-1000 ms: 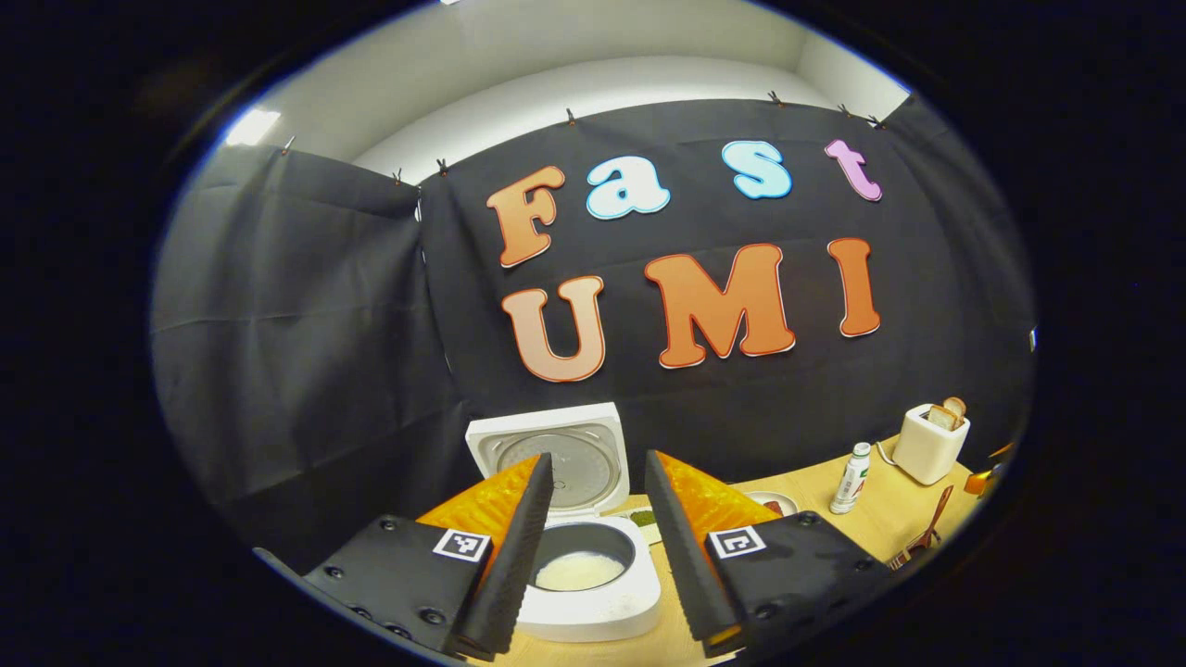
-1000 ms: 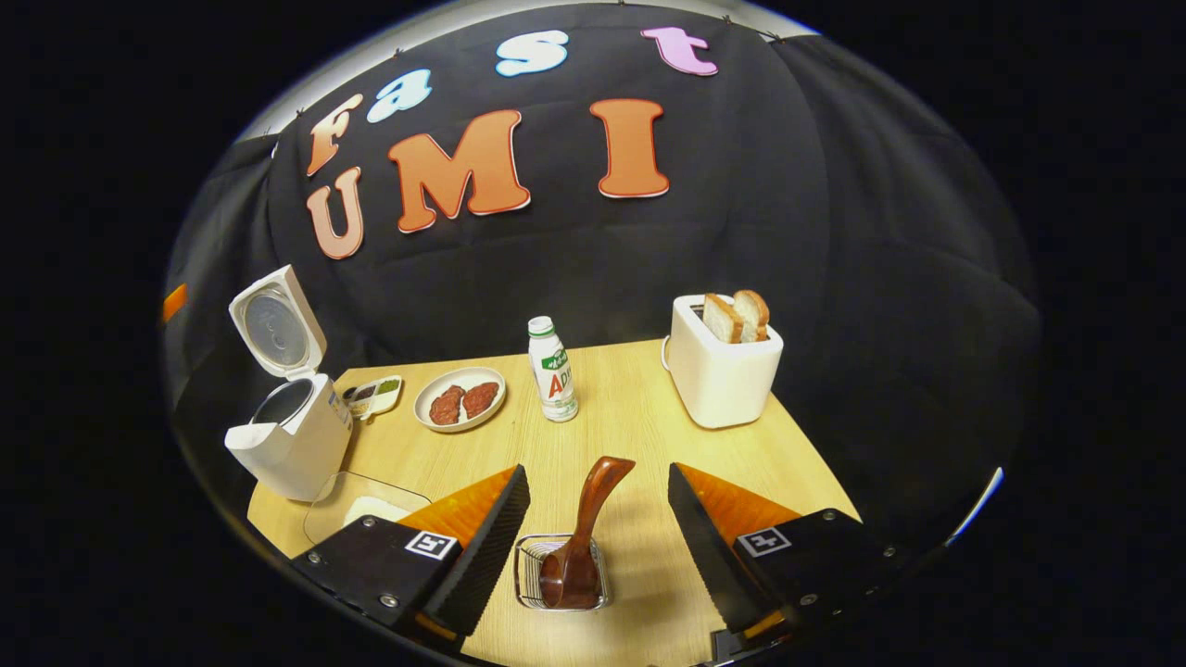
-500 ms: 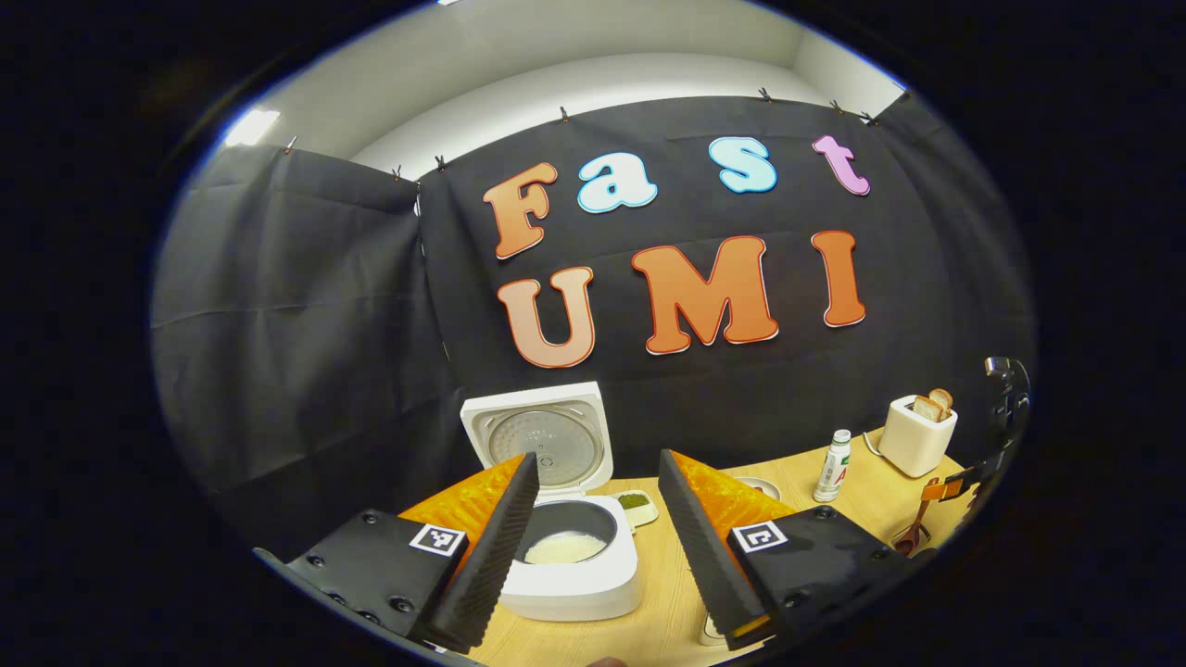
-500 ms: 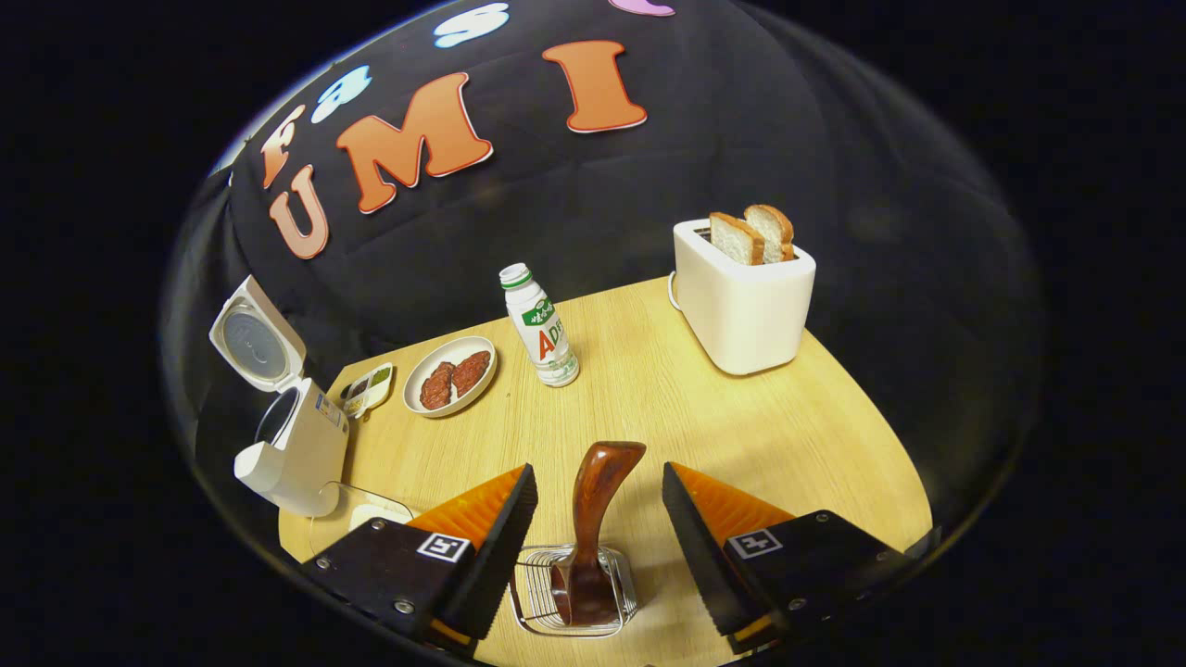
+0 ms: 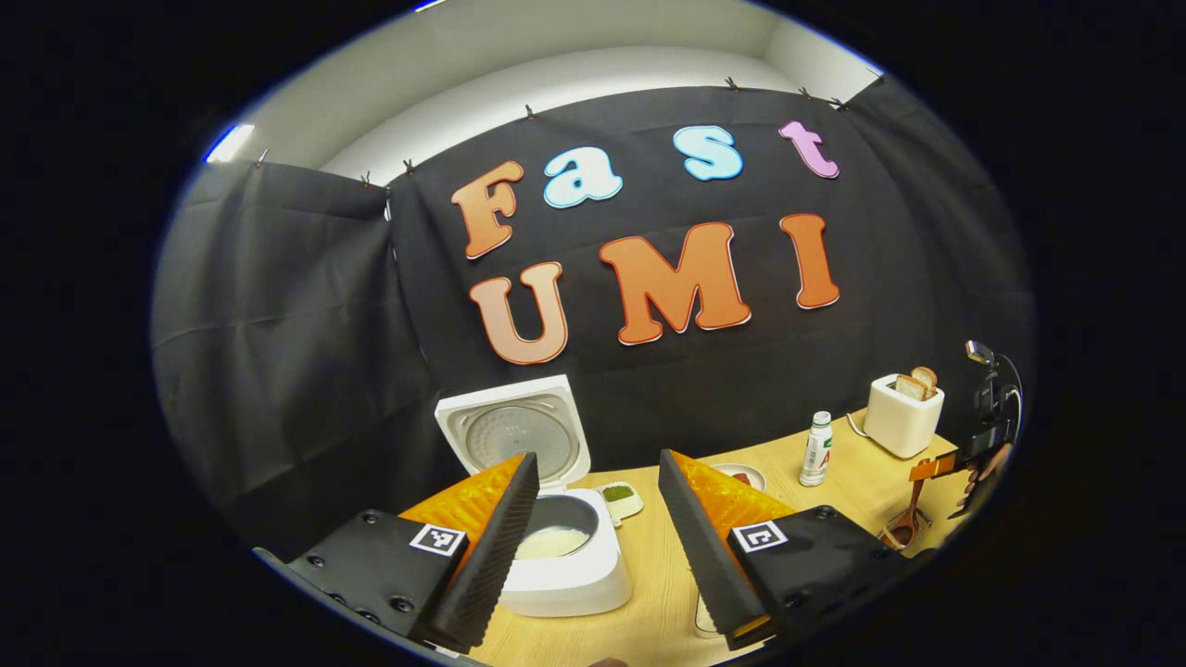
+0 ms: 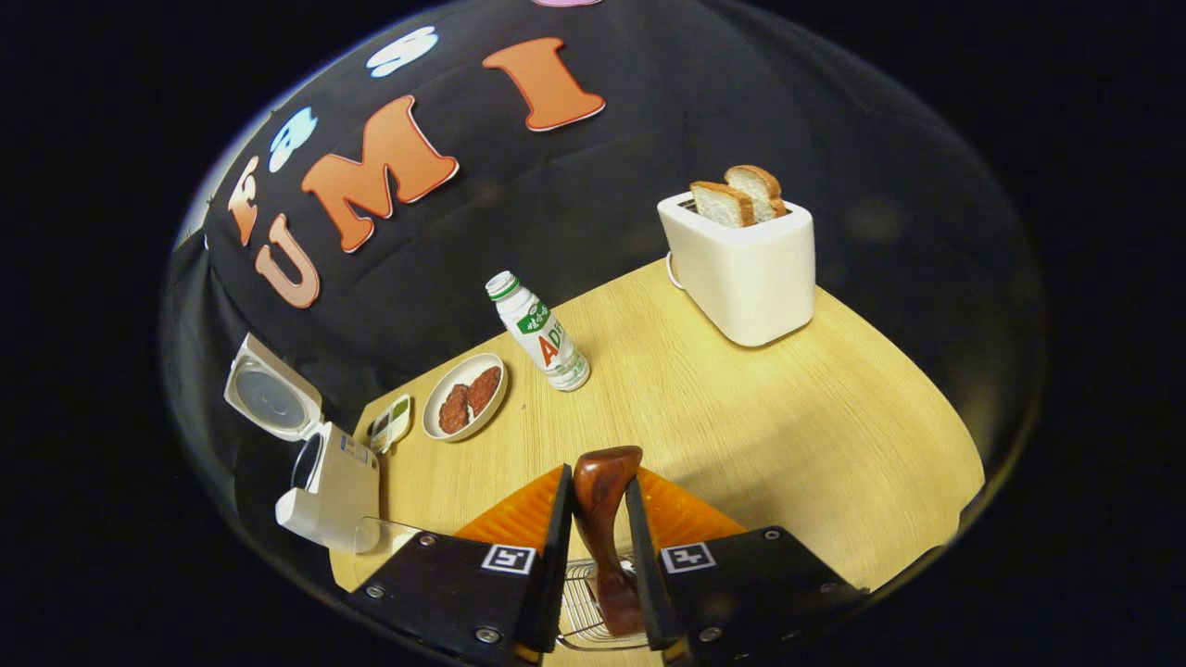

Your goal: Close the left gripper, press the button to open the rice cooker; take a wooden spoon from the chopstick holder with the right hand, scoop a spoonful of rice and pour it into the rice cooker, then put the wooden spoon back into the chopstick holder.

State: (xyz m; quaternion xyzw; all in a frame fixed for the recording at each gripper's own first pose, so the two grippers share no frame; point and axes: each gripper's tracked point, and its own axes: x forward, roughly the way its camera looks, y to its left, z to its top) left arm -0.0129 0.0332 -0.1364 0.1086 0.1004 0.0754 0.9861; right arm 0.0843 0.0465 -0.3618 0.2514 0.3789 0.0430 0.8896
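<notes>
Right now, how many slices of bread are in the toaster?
2. Both browned bread slices stand side by side in the slots of the white box-shaped toaster: one nearer the bottle side, the other just behind it. None seem hidden.

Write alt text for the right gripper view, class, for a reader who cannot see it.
The right gripper is shut on the handle of a wooden spoon standing in a wire chopstick holder on a wooden table. Beyond stand a bottle, a plate of meat and a toaster holding bread; the open rice cooker is at left.
</notes>
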